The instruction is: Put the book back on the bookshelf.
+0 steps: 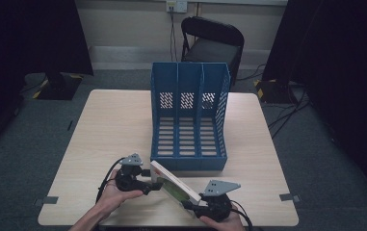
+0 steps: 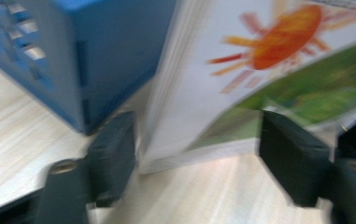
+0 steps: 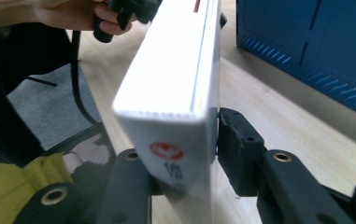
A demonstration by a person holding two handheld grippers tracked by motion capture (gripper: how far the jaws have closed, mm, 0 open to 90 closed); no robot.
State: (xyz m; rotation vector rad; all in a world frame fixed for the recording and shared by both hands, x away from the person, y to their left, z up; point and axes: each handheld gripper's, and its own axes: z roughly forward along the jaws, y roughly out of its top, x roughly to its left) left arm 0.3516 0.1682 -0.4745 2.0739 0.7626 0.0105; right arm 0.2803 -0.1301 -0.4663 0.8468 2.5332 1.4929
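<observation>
A white book (image 1: 174,186) with an orange sun and green grass on its cover stands tilted on its edge at the table's front, just before the blue three-slot file rack (image 1: 189,77). My right gripper (image 1: 191,206) is shut on its near end; in the right gripper view the right pad (image 3: 234,140) presses the book (image 3: 175,79) by its spine. My left gripper (image 1: 156,185) straddles the far corner. There the book (image 2: 241,79) sits between open jaws, with a thin gap at the left pad (image 2: 115,156).
The rack (image 2: 96,56) stands close behind the book, its base front (image 3: 306,46) a short way off. The wooden table (image 1: 113,125) has free room left of the rack. A dark chair (image 1: 212,41) stands beyond the table. A hand (image 3: 68,14) holds the left gripper.
</observation>
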